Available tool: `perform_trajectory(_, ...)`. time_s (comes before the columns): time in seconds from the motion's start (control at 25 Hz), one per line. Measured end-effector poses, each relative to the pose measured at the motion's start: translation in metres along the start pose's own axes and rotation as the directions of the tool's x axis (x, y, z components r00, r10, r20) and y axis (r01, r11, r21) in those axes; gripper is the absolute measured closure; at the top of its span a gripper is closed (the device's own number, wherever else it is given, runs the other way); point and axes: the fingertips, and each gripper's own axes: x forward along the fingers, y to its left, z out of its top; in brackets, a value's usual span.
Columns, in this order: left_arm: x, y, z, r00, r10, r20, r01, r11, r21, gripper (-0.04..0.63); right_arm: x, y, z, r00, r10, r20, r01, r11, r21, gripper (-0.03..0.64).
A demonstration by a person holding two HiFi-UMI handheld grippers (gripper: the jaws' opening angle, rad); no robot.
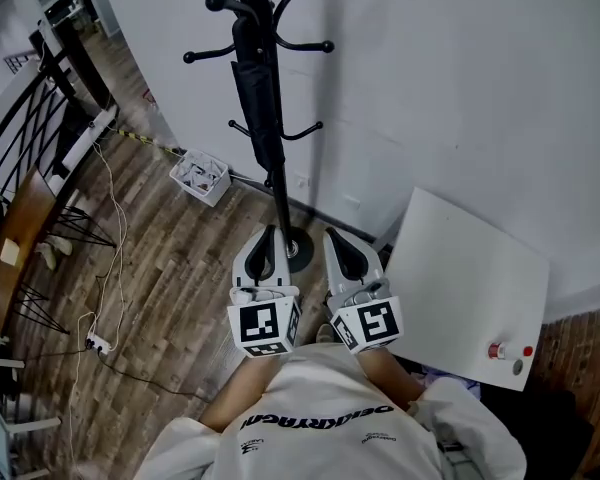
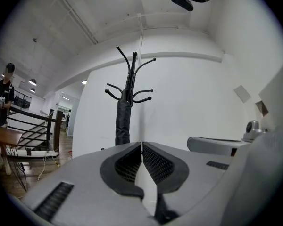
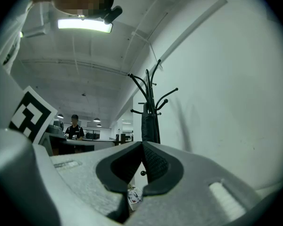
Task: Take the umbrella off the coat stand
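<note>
A black coat stand [image 1: 280, 183] rises against the white wall, its round base [image 1: 298, 251] on the wood floor. A folded black umbrella [image 1: 255, 98] hangs along its pole from the upper hooks. It also shows in the left gripper view, umbrella [image 2: 123, 121], and in the right gripper view, umbrella [image 3: 150, 126]. My left gripper [image 1: 271, 230] and right gripper [image 1: 330, 232] sit side by side in front of the stand, short of it. Both point at it, shut, with nothing between their pads.
A white table [image 1: 470, 278] with a red button [image 1: 497, 350] stands at the right. A white basket [image 1: 201, 177] sits by the wall, left of the stand. Cables and a power strip [image 1: 98, 344] lie on the floor. A black railing [image 1: 20, 118] and a wooden table [image 1: 20, 228] stand at far left.
</note>
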Motion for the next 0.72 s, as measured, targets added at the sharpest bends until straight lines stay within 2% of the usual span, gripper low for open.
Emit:
perform_trajectory(0.24, 0.025, 0.006, 0.017, 1.0, 0.006, 0.015, -0.006, 1.0, -0.017, 0.541, 0.005, -0.013, -0.002, 1.0, -0.009, -0.001, 0.009, 1.0, 0.006, 0.623)
perform_trajectory(0.52, 0.058, 0.006, 0.04, 1.0, -0.023, 0.011, 0.023, 1.0, -0.008, 0.446, 0.01, -0.023, -0.012, 1.0, -0.019, -0.01, 0.019, 0.999, 0.026, 0.623)
perform_trajectory(0.72, 0.078, 0.015, 0.049, 1.0, -0.011, 0.008, 0.011, 1.0, -0.009, 0.388, 0.014, -0.025, -0.011, 1.0, -0.015, -0.008, 0.015, 1.0, 0.026, 0.623)
